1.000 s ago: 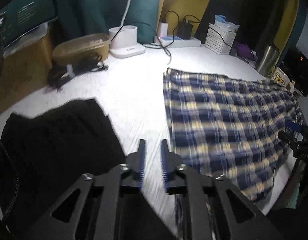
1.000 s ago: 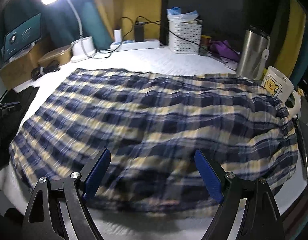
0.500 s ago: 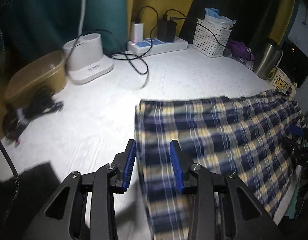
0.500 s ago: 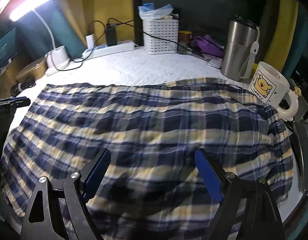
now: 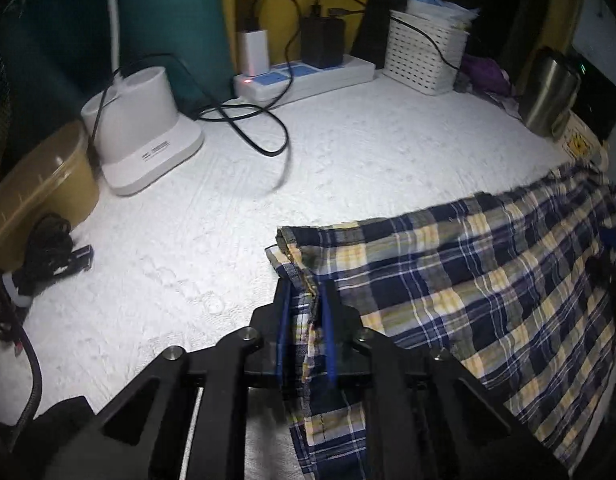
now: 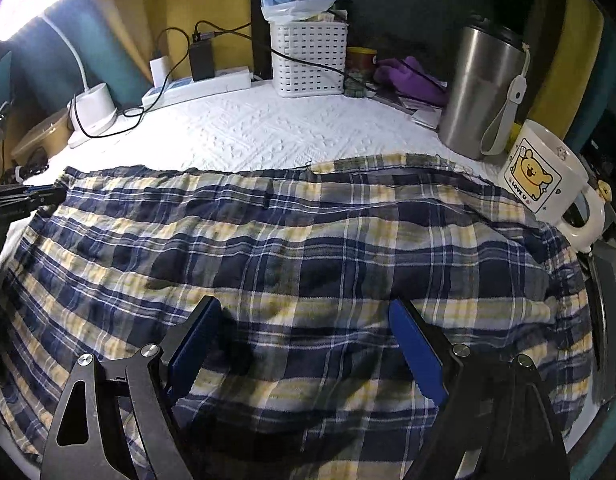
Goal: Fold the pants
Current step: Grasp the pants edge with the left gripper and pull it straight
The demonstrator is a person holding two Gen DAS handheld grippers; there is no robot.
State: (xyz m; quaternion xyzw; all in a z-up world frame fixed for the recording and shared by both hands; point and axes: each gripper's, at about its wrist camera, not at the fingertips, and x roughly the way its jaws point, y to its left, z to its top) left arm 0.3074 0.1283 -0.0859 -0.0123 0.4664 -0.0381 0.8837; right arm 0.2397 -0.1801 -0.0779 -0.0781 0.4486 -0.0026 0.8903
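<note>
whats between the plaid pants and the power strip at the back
Bare white tabletop between the plaid pants and power strip, in the right wrist view.

One legible text — "LOVE U" — under the bear on the white mug (image 6: 544,176).

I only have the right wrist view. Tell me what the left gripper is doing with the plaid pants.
Observer: The left gripper is shut on the plaid pants, fabric bunched between its blue pads at the end nearest the lamp base.
Operator: Report what lies beyond that end.
Observer: Bare white table cover, then a coiled black cable bundle beside a tan lidded container.
Operator: Confirm my own gripper's state.
Observer: The right gripper is open, jaws spread wide above the pants with no fabric between them.
</note>
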